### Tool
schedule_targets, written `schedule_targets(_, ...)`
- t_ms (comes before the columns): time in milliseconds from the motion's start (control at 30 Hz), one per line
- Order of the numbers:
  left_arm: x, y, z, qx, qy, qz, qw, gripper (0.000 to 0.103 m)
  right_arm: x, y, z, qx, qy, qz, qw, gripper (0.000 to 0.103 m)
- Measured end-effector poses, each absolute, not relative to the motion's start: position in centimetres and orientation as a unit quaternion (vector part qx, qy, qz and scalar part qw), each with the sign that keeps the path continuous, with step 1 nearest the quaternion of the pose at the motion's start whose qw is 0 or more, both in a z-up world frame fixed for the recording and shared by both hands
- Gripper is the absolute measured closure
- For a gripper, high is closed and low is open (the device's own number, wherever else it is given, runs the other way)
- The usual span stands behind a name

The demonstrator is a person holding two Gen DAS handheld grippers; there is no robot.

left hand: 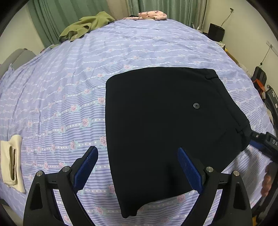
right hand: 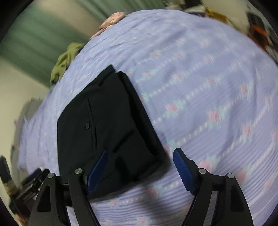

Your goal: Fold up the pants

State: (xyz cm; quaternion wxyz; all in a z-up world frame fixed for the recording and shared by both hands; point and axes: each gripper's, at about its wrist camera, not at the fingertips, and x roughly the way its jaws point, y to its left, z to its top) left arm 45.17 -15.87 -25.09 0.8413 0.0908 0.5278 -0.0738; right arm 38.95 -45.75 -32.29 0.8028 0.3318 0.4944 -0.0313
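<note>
The black pants (left hand: 165,125) lie folded into a compact rectangle on the lilac flowered bedsheet (left hand: 69,83), a pocket button facing up. My left gripper (left hand: 137,153) is open and empty, hovering above the pants' near left edge. My right gripper (right hand: 140,154) is open and empty above the pants' near corner (right hand: 107,125); its view is blurred by motion. The right gripper's black body also shows at the pants' right edge in the left wrist view (left hand: 265,140).
A green garment (left hand: 85,26) and a pink patterned garment (left hand: 152,15) lie at the far edge of the bed. A folded cream cloth (left hand: 12,163) lies at the left. Green curtains hang behind. Bags and clutter stand to the right of the bed.
</note>
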Motion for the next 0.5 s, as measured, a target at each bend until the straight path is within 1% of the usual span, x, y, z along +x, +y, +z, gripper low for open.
schedule_targets(233, 45.3, -16.0, -25.0, 0.094, 0.526, -0.075, 0.842, 0.009, 38.8, -44.8, -36.4, 0.455, 0.483, -0.013, 0.748, 0.025)
schedule_targets(267, 45.3, -15.9, -25.0, 0.093, 0.526, -0.073, 0.842, 0.009, 38.8, -44.4, -36.9, 0.46, 0.483, -0.013, 0.745, 0.024)
schedule_targets(400, 45.6, -14.9, -25.2, 0.084, 0.527, -0.061, 0.844, 0.009, 39.0, -43.4, -37.5, 0.468, 0.461, -0.018, 0.754, 0.009)
schedule_targets(500, 46.0, -13.6, -25.9, 0.063, 0.537, -0.048, 0.84, 0.009, 40.2, -42.9, -37.5, 0.476, 0.45, -0.032, 0.755, 0.008)
